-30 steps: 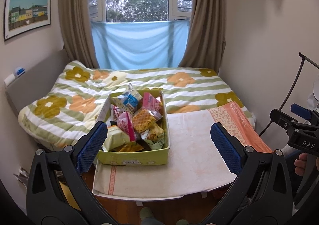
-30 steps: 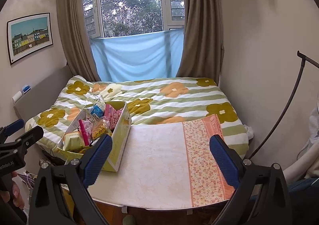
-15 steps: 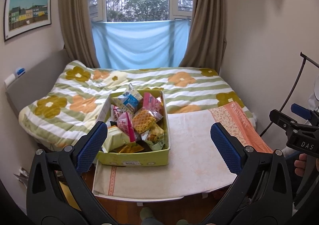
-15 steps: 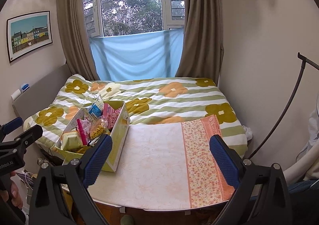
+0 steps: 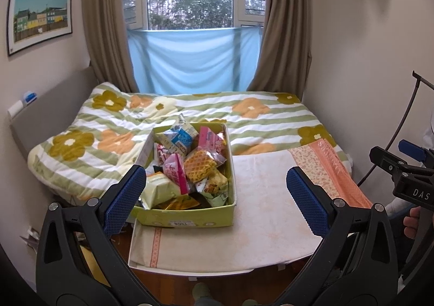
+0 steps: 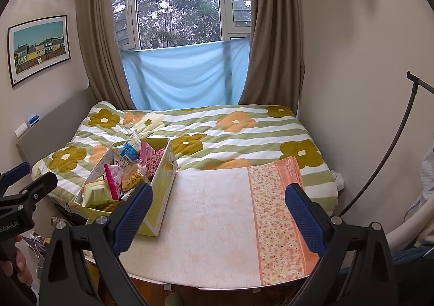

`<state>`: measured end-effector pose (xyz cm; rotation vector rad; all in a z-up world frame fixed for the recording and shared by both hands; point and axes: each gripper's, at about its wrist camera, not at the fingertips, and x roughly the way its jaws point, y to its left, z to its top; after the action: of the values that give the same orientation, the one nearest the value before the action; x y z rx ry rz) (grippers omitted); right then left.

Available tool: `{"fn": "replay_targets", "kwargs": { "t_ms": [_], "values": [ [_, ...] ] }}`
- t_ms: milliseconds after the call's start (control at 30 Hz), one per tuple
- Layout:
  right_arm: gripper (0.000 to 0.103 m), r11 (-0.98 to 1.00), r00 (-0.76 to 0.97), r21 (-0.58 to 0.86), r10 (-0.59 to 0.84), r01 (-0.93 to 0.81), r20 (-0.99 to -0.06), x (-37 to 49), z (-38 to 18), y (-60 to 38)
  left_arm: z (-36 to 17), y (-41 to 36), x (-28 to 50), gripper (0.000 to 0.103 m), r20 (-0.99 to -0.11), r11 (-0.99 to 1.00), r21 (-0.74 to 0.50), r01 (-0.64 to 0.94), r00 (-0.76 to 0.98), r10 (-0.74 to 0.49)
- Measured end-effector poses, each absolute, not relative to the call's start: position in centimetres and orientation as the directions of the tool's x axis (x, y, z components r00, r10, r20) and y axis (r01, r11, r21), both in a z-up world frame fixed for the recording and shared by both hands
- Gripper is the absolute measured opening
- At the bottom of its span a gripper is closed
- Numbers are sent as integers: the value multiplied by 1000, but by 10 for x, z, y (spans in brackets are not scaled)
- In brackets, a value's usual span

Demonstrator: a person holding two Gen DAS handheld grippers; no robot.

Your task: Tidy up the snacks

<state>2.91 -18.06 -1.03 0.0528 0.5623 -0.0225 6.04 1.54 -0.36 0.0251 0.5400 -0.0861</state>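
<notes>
Green cardboard box [image 5: 190, 213] sits on the left part of the table [image 5: 260, 224], which carries a pale floral cloth; the bed [image 5: 244, 116] with a flower quilt lies just behind. The box is heaped with snacks: waffle pack [image 5: 199, 165] on top in the middle, pink pouch [image 5: 176, 174] left of it, blue-white bag [image 5: 179, 138] and pink box [image 5: 210, 140] at the far end, pale green pack [image 5: 160, 192] at the near left. More wrappers underneath, probably foil, too jumbled to name. No snacks on the cloth itself.

Left tool [image 5: 217, 195]: wide, nothing held, hanging in front of and above the box. Right tool [image 6: 219, 211]: wide, nothing held, over the bare cloth, box to its left [image 6: 160, 189].

Stage: a full box with a bare table fits either snacks waiting to be sorted out or snacks already gathered in. Can't settle which.

Handling: the packs look light, soft and crinkly, with slick film likely to slip. Waffles are brittle, so pinch gently. Best hold is a sealed end seam or a corner that sticks up, not the puffed middle. The pink box is stiffer, so take it across its narrow sides. The cardboard box is light and may slide if packs snag.
</notes>
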Motion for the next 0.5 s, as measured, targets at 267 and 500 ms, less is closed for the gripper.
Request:
{"fn": "replay_targets", "kwargs": {
  "t_ms": [267,500],
  "values": [
    [97,998,843,43,-11,41,-537,32,-11,-179,-4,16,56,103,-477,998,10,70,877,-57],
    [97,998,843,43,-14,44,-538,32,-11,-179,-6,11,53,103,-468,998,44,54,883,-27]
  ]
}}
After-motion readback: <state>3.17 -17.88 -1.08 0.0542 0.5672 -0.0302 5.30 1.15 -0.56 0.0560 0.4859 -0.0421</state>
